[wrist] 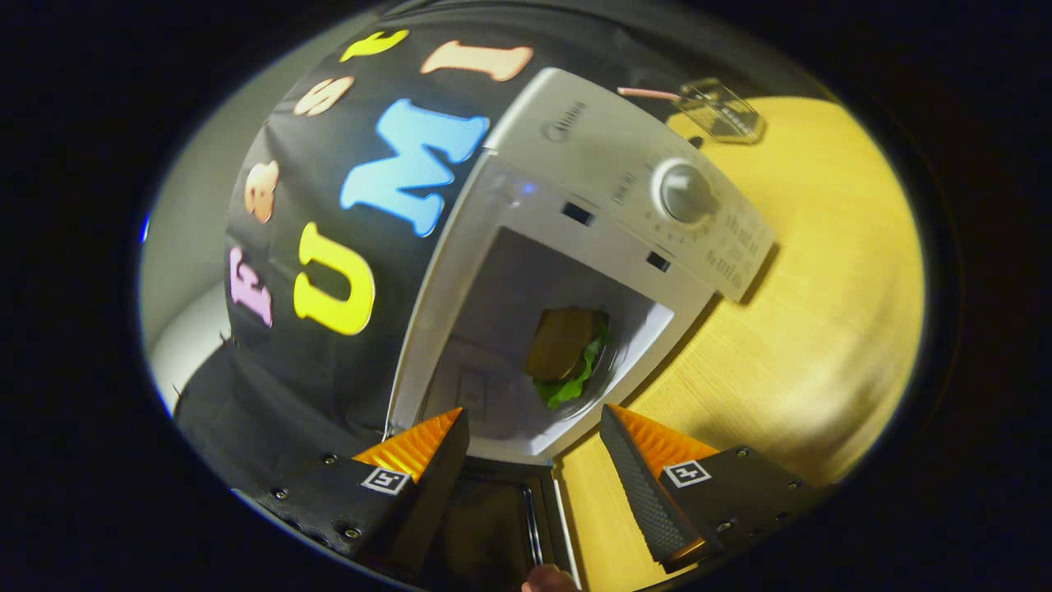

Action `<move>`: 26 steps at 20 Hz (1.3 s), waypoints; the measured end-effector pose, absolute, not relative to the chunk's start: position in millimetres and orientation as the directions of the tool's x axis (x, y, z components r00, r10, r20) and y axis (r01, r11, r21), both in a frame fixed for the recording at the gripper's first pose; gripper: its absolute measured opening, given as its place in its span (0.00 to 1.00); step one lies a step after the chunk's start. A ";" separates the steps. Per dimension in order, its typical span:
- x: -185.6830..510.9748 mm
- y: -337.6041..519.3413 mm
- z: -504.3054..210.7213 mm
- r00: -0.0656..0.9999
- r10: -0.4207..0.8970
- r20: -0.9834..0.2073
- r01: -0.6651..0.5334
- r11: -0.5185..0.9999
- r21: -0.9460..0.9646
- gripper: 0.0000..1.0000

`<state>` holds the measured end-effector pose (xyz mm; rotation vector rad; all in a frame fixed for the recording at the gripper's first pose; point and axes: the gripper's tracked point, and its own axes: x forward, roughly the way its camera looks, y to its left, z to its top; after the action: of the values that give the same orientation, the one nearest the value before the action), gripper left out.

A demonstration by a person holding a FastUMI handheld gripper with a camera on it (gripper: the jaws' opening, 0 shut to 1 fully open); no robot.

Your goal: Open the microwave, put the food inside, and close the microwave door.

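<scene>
Inside the microwave (pixel 526 247) the sandwich (pixel 567 349) is seen — the hand-held gripper (pixel 534 440) is released, and the door (pixel 493 510) could be swung crooked and bounce back.

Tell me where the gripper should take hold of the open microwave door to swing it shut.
Judging by this view, take the microwave door by its free outer edge, coming from the table side. It hangs open between the spread fingers of the gripper; the sandwich is already inside, so pushing there should close it.
</scene>
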<state>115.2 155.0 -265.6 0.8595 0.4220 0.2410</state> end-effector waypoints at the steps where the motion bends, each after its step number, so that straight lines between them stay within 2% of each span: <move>1: 99.9 152.6 -255.2 0.886 0.379 -0.268 -0.076 0.689 0.721 0.96; 6: 40.0 135.1 -216.4 0.892 0.361 -0.274 -0.205 0.861 0.466 0.94; 8: 22.3 126.4 -217.5 0.894 0.315 -0.318 -0.198 0.916 0.350 0.82; 9: 13.6 123.2 -215.8 0.896 0.296 -0.332 -0.198 0.934 0.298 0.66; 11: -4.5 112.6 -220.4 0.899 0.237 -0.367 -0.165 0.962 0.216 0.26; 13: -28.4 127.5 -222.5 0.876 0.287 -0.387 -0.227 0.954 0.195 0.12; 14: -34.7 132.3 -222.4 0.878 0.285 -0.384 -0.240 0.957 0.162 0.12; 15: -43.4 128.4 -217.1 0.890 0.248 -0.383 -0.222 0.969 0.111 0.01; 16: -47.2 128.6 -219.0 0.895 0.241 -0.375 -0.229 0.970 0.079 0.04; 20: -66.9 161.7 -207.9 0.895 0.291 -0.338 -0.291 0.955 0.053 0.04; 23: -89.6 207.4 -209.1 0.857 0.394 -0.333 -0.391 0.917 0.077 0.04; 26: -120.5 275.9 -197.0 0.774 0.557 -0.301 -0.551 0.827 0.112 0.04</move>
<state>-120.5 275.9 -197.0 0.0174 0.3312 0.6001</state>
